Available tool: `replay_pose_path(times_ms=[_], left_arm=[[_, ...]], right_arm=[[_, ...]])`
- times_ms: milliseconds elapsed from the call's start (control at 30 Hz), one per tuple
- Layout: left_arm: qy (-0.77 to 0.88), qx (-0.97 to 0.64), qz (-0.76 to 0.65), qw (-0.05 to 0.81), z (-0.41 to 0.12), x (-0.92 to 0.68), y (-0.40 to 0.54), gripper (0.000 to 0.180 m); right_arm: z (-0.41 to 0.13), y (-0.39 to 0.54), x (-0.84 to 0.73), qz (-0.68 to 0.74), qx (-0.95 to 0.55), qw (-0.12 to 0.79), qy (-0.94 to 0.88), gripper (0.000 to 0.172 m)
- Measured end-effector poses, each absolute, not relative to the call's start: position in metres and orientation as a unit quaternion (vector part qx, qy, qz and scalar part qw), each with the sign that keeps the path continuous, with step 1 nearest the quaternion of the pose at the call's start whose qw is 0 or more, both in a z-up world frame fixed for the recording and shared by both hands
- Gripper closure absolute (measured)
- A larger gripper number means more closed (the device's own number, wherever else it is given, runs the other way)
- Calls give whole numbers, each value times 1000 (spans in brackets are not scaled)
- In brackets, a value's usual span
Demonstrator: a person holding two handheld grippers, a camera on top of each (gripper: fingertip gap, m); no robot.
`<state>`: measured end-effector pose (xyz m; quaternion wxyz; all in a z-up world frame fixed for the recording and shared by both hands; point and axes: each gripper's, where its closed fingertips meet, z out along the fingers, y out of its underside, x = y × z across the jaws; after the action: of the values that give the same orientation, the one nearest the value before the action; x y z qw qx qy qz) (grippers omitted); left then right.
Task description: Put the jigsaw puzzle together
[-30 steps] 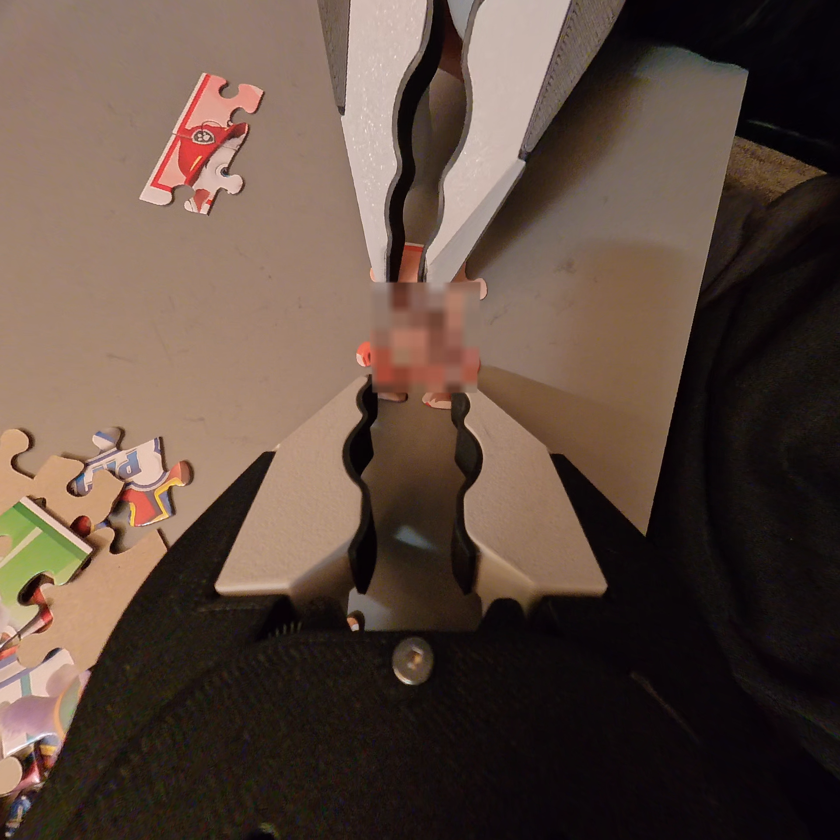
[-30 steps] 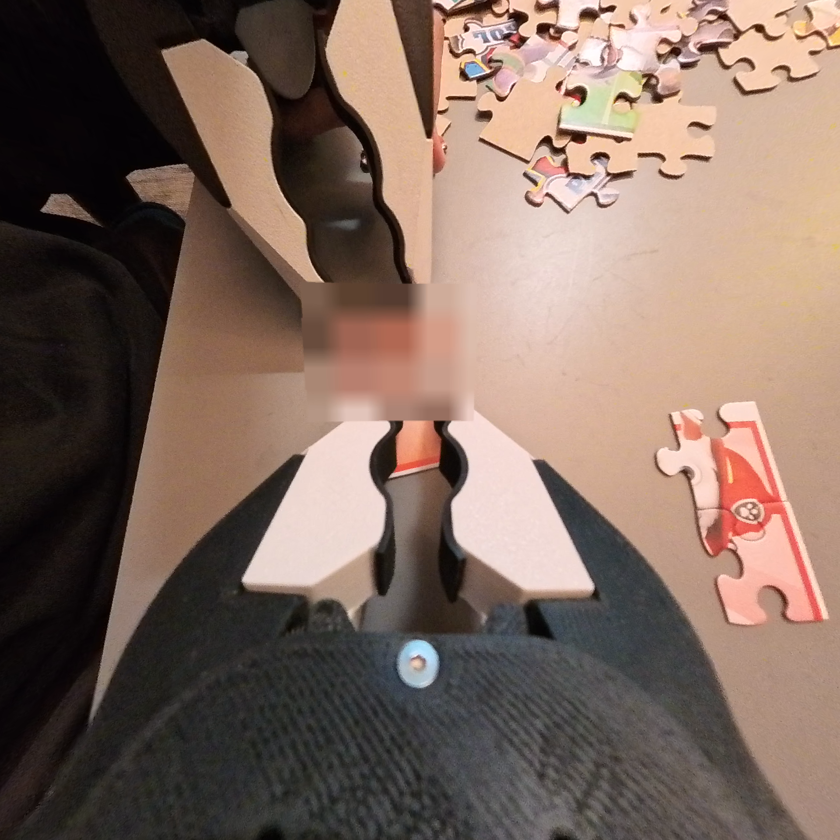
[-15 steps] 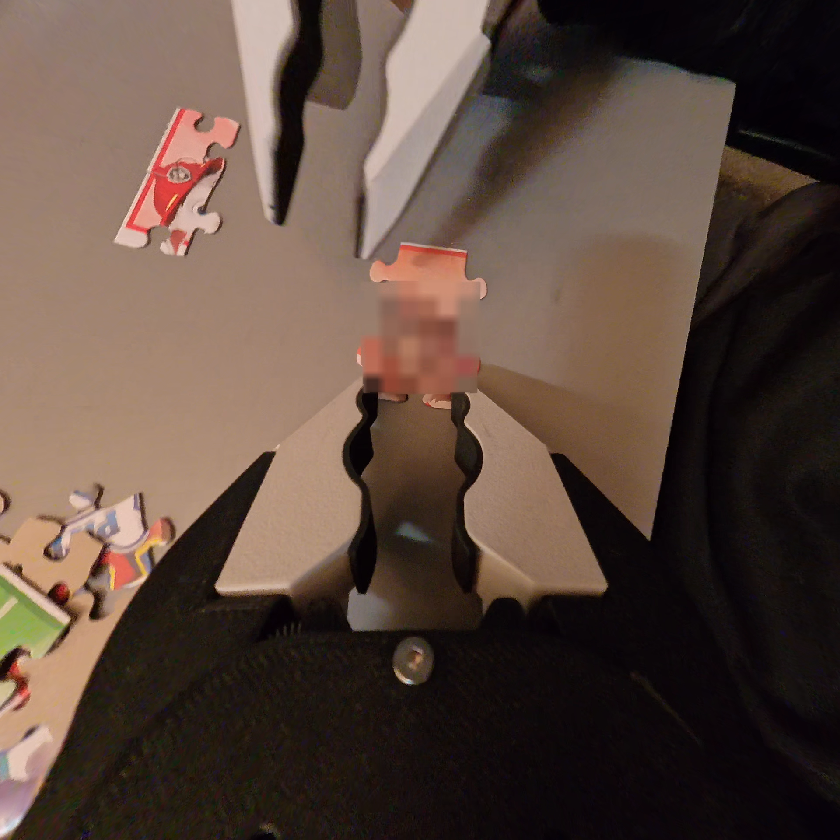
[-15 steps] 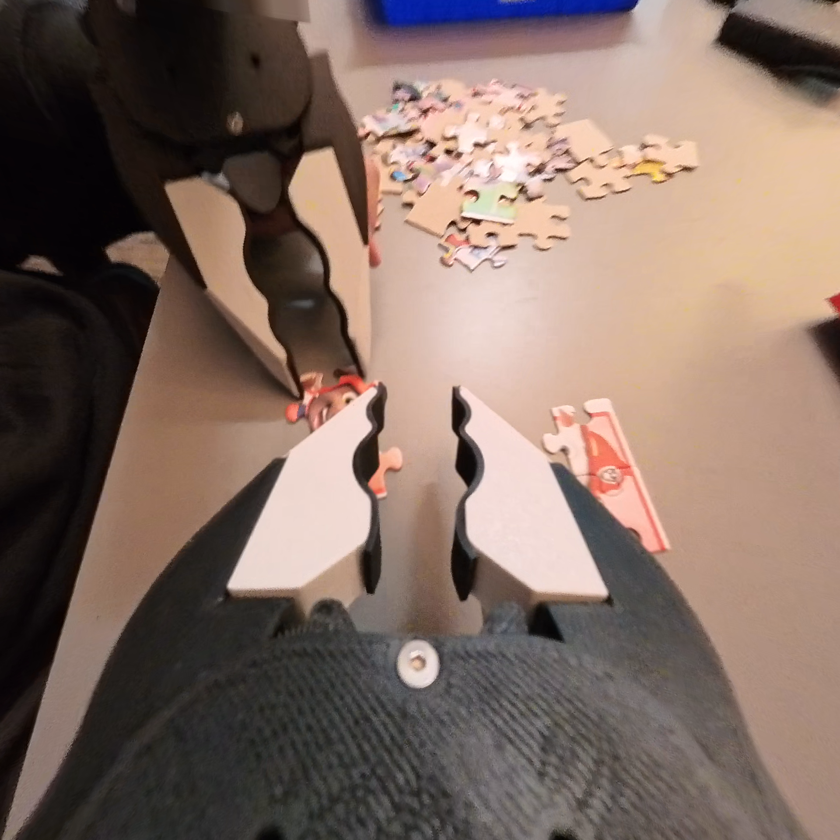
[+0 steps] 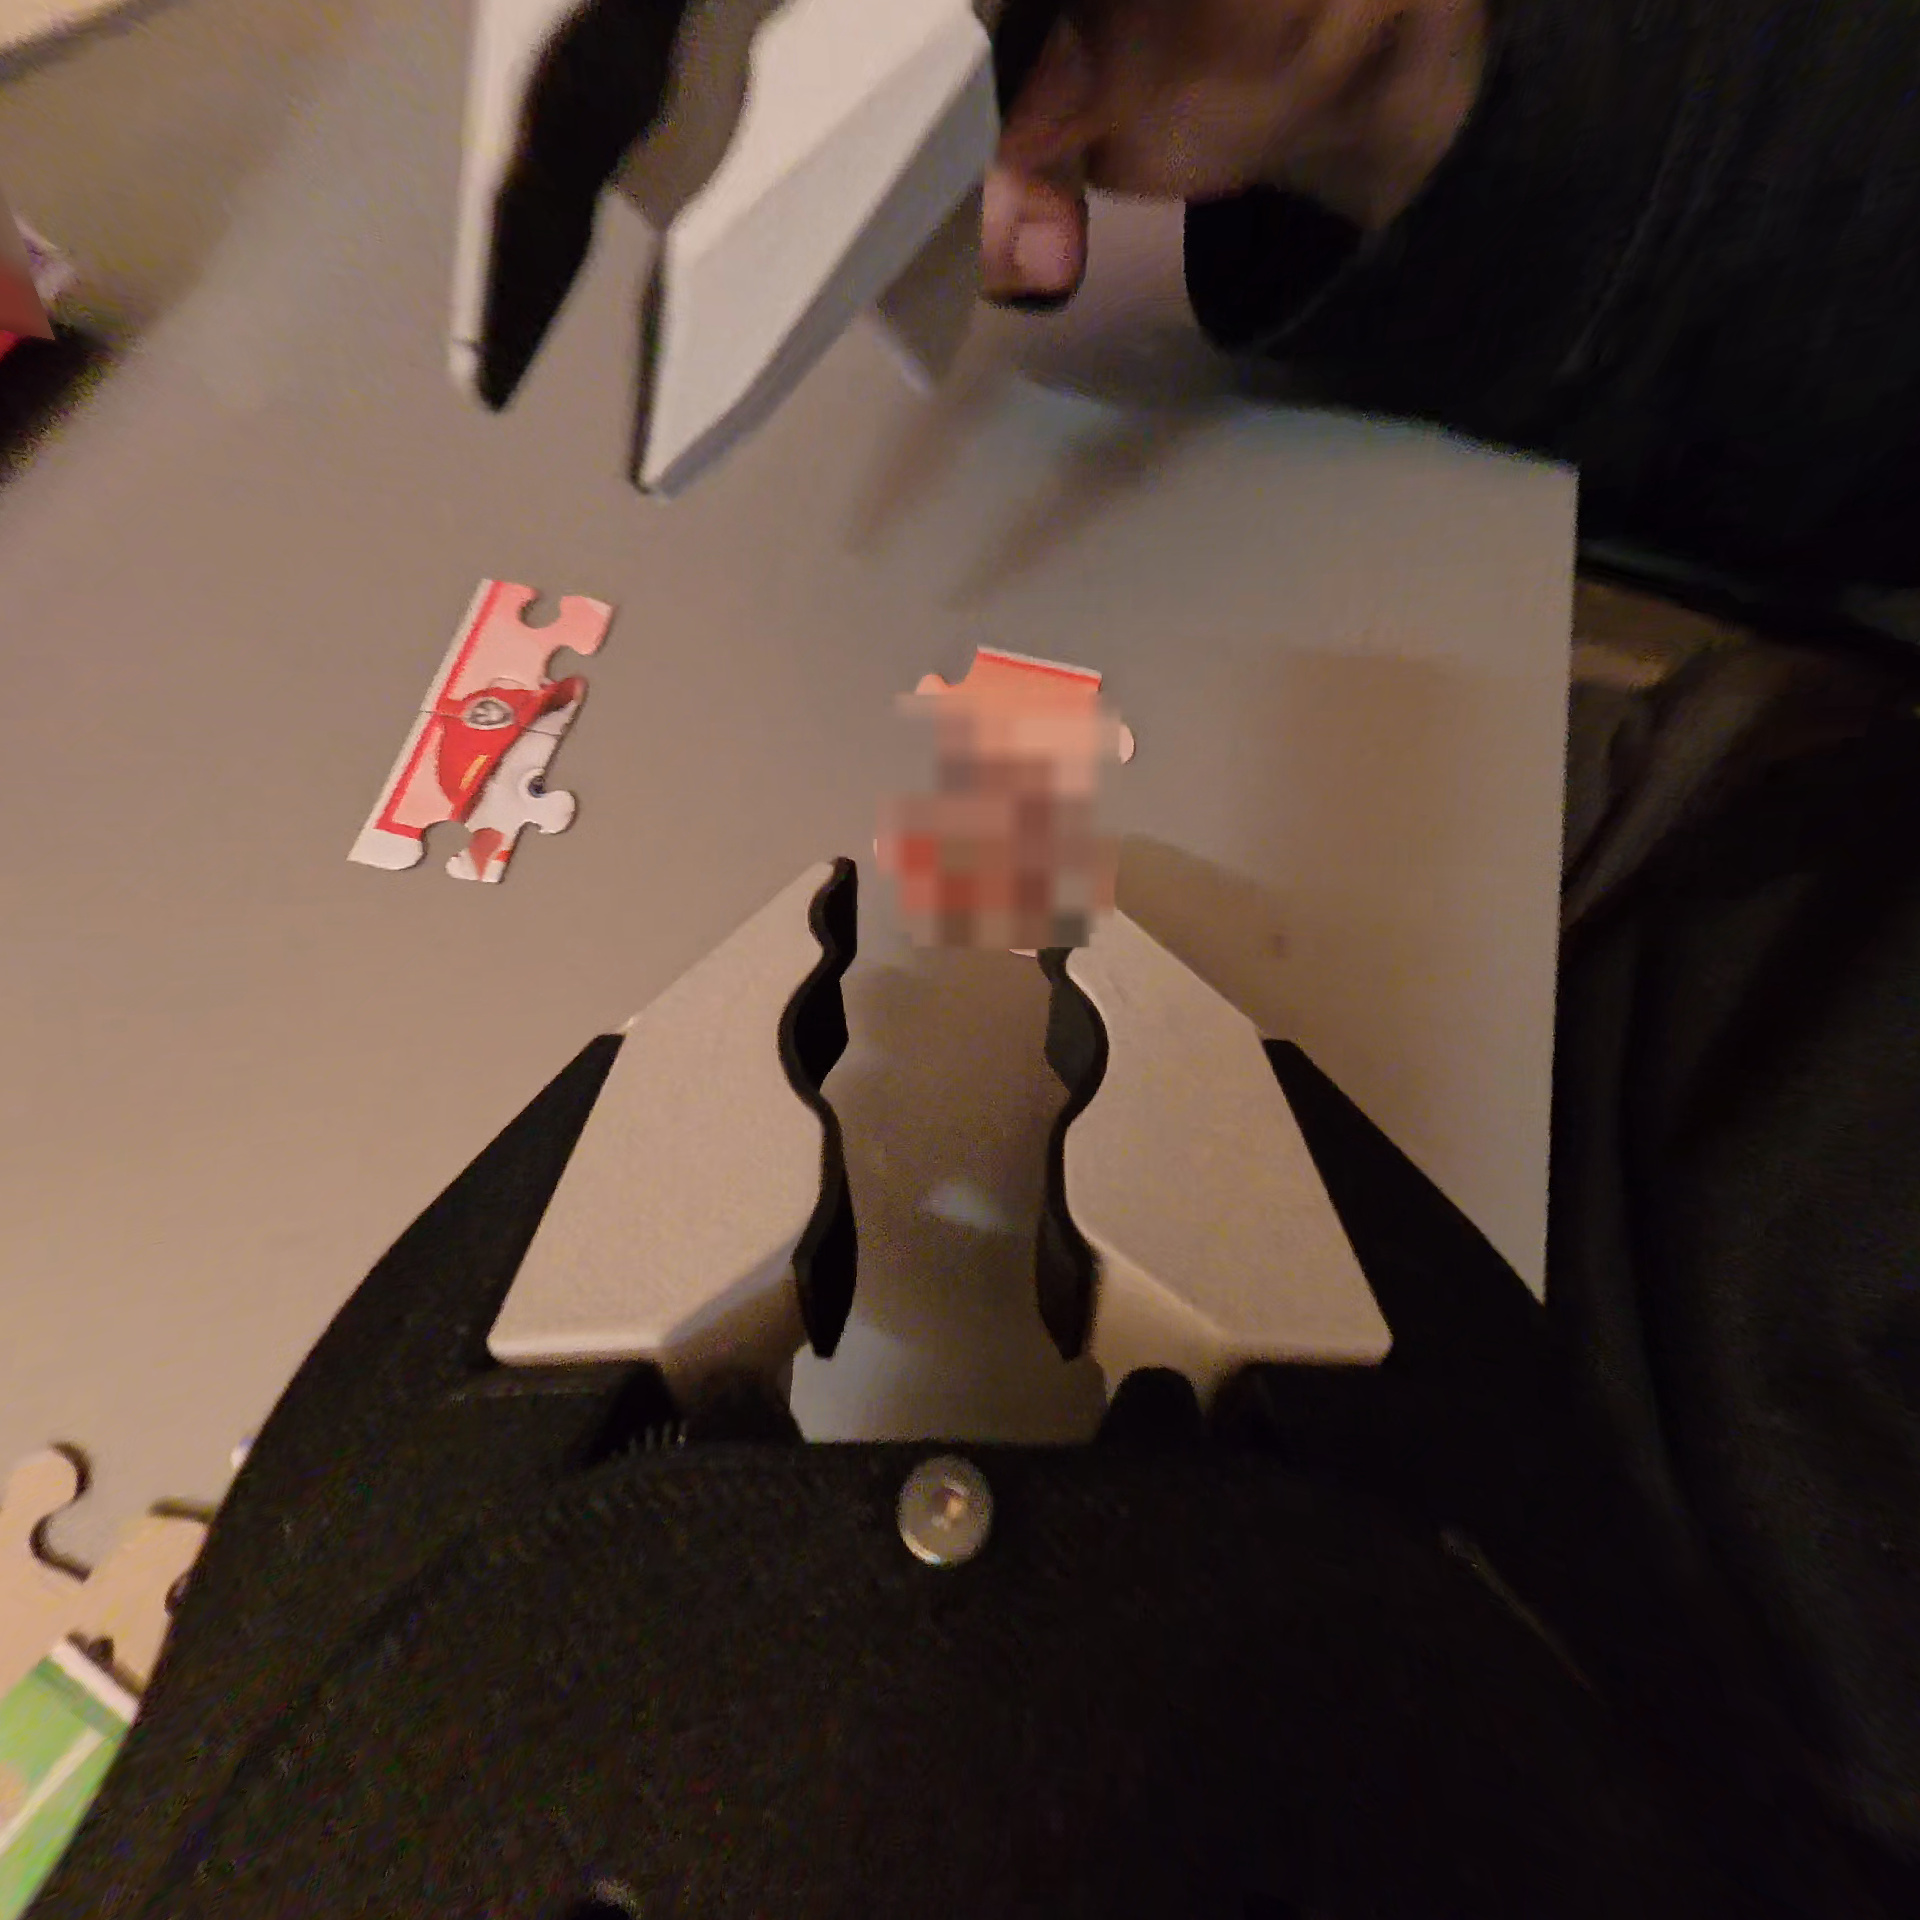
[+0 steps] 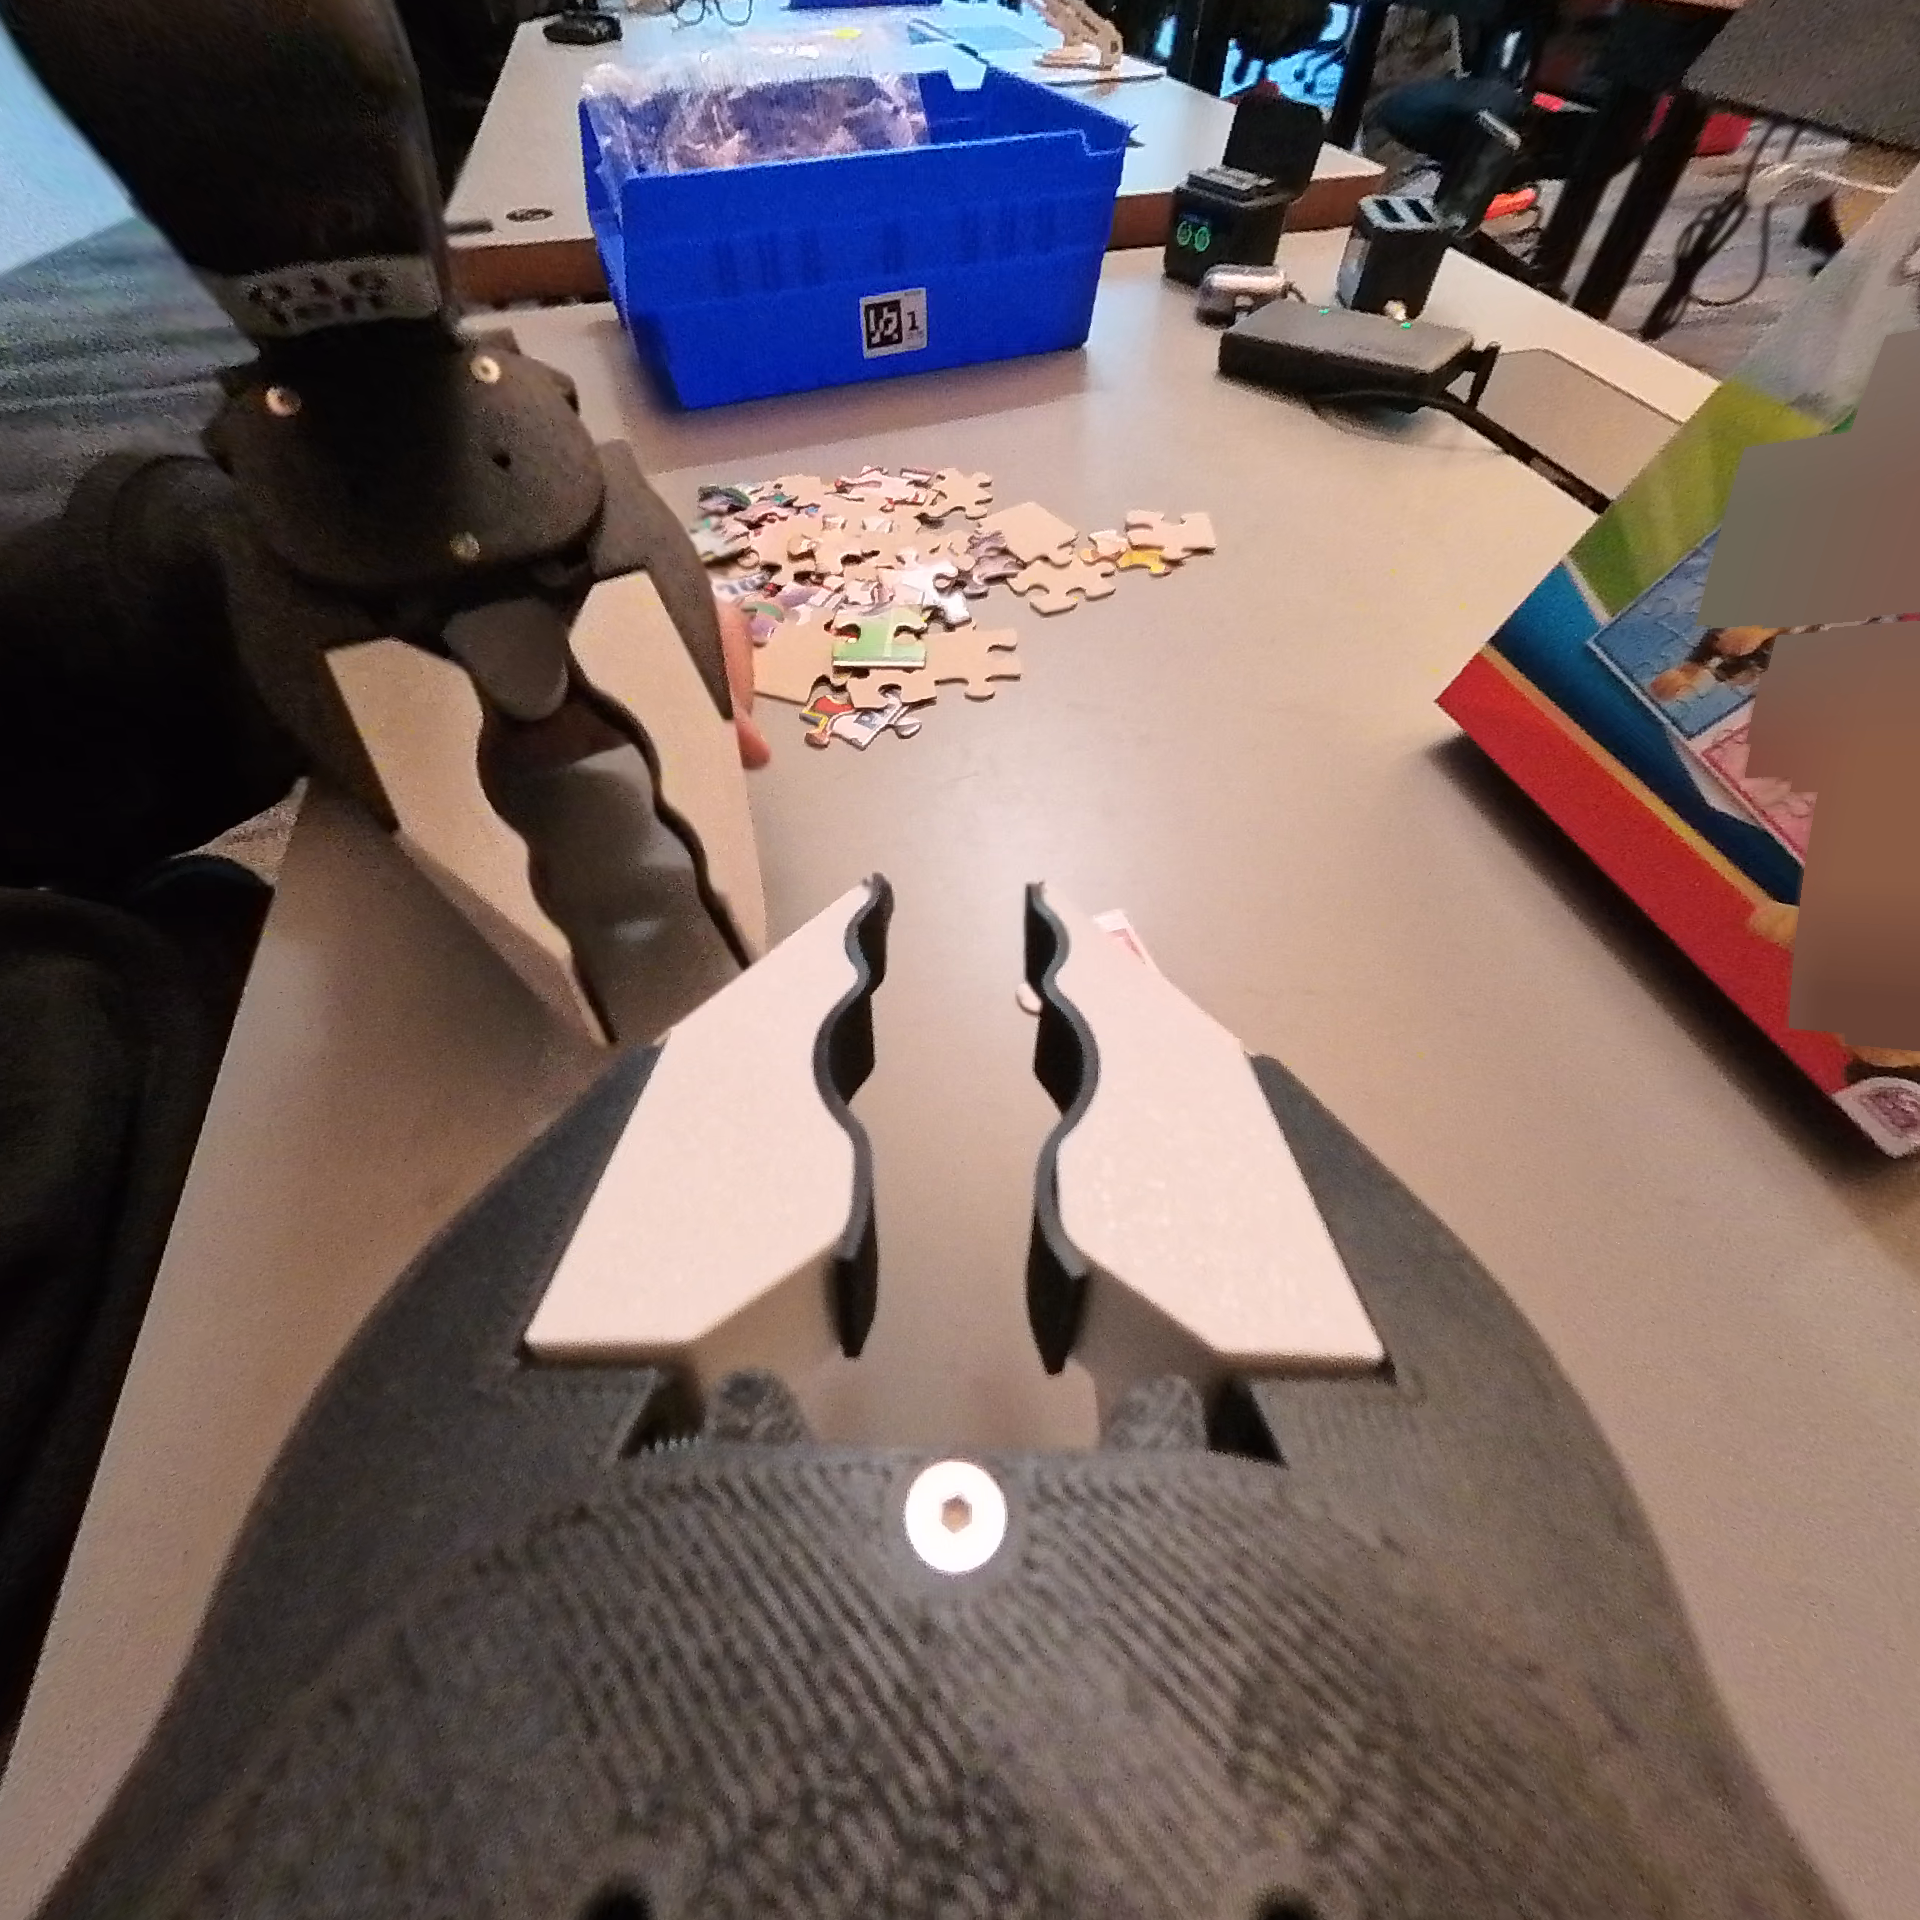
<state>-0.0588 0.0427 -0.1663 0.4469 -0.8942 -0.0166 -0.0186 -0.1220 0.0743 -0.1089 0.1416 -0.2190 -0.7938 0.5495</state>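
The left gripper point(image 5: 945, 904) stands with its jaws moderately apart over the table point(image 5: 208, 1039), close to the corner by the person's dark clothing. A single puzzle piece point(image 5: 1039, 670), pink and red, sits at its fingertips. The left pad point(image 5: 831, 935) is clear of it, with a sliver of table showing between. The other fingertip is hidden, so no grip on the piece can be made out, and the piece looks to be lying flat near that corner.

The right gripper point(image 6: 956, 904) is also parted, with only bare table between its pads. It hangs just above the surface, a hand point(image 5: 1195, 104) behind it. A joined pair of pieces point(image 5: 483, 738), red and white, lies further in from the edge than the single piece. In the right wrist view, the right gripper's outer finger half hides the pair.

A heap of loose pieces point(image 6: 894, 582) lies towards the middle of the table, many of them face down. A puzzle box point(image 6: 1662, 748) stands at the right edge. A blue bin point(image 6: 831, 239) and some black devices point(image 6: 1351, 348) sit along the far edge.
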Motion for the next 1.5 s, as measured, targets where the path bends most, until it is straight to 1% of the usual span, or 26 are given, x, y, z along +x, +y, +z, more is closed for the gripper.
replay_pose_path(times_ms=[133,233,433,733,833,900,967,1233,1267,1333,1400,1433,1500], left_arm=[[-82,-833,-3,547,-133,-84,30,152],[-128,-783,1,609,-115,-101,21,150],[-150,-739,8,656,-100,-110,13,149],[-137,-726,12,673,-95,-107,12,150],[-144,-730,-14,668,-98,-106,14,149],[-149,-729,-45,666,-100,-104,15,145],[-149,-729,-46,666,-100,-104,16,144],[-115,-736,-56,665,-99,-91,18,148],[-109,-741,-46,661,-100,-91,16,148],[-129,-758,36,639,-101,-115,-4,148],[-185,-750,137,620,-90,-155,-49,155],[-220,-739,171,613,-83,-173,-77,155],[-289,-722,183,602,-77,-197,-126,151]], right_arm=[[-107,78,-124,551,-225,149,-790,148],[-108,79,-126,550,-228,153,-789,149],[-102,81,-128,565,-239,158,-774,149],[-85,87,-132,623,-280,119,-720,148],[-89,90,-136,615,-294,122,-721,147],[-92,89,-136,610,-295,125,-725,147],[-94,87,-135,607,-293,125,-728,147],[-103,85,-136,585,-290,142,-743,148],[-103,85,-137,584,-290,145,-744,148],[-102,87,-137,584,-291,149,-743,148],[-100,88,-137,590,-292,147,-739,148],[-98,88,-137,593,-292,145,-736,148],[-98,87,-136,596,-293,140,-735,148]])
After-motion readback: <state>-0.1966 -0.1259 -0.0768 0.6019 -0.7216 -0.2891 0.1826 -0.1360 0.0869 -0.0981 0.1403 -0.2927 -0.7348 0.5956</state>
